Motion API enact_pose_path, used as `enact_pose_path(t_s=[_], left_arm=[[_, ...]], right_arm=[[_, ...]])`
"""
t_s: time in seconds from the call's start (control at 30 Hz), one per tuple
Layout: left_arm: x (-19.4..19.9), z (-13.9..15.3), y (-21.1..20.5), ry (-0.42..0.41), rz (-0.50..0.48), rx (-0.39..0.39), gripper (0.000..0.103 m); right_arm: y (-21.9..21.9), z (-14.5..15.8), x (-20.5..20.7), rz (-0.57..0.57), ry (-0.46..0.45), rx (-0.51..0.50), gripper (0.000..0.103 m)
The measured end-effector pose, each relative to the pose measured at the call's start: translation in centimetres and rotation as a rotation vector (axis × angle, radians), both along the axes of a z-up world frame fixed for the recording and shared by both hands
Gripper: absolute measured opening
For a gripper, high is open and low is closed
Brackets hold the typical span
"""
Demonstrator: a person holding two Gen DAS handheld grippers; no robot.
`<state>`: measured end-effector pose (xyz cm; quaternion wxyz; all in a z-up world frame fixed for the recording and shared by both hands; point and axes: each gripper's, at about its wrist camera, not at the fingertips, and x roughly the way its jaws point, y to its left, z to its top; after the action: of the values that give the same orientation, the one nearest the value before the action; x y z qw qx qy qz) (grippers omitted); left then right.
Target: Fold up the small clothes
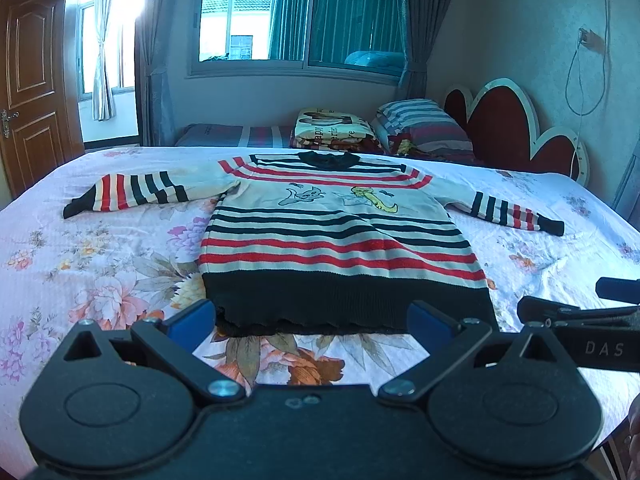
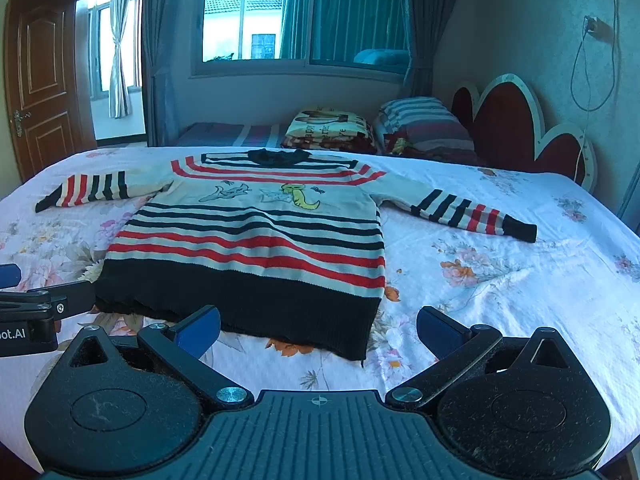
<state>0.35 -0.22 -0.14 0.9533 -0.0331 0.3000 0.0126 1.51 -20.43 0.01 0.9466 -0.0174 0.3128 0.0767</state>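
A small striped sweater (image 1: 336,236), cream with red and black bands, a cartoon print and a black hem, lies flat face up on the bed with both sleeves spread out. It also shows in the right wrist view (image 2: 256,236). My left gripper (image 1: 310,320) is open and empty, just short of the hem's middle. My right gripper (image 2: 318,328) is open and empty, just short of the hem's right corner. Each gripper shows at the edge of the other's view.
The bed has a floral sheet (image 1: 100,264). A folded blanket (image 1: 332,128) and striped pillow (image 1: 424,124) lie at the far side by the red headboard (image 1: 504,120). A window (image 1: 296,12) is behind, a door (image 1: 28,80) at the left.
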Motion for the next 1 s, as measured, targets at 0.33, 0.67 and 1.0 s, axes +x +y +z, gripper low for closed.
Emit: enact_pose_path(t_s=[0.33, 0.67, 1.0], left_arm=[[-0.15, 0.1, 0.02, -0.004, -0.002, 0.003, 0.101], [-0.16, 0.25, 0.08, -0.003, -0.001, 0.006, 0.101], [-0.36, 0.29, 0.11, -0.001, -0.002, 0.01, 0.101]], right_arm=[[0.13, 0.21, -0.21, 0.0, -0.003, 0.001, 0.103], [0.37, 0.42, -0.33, 0.007, -0.005, 0.001, 0.103], [0.17, 0.42, -0.14, 0.017, -0.005, 0.005, 0.103]])
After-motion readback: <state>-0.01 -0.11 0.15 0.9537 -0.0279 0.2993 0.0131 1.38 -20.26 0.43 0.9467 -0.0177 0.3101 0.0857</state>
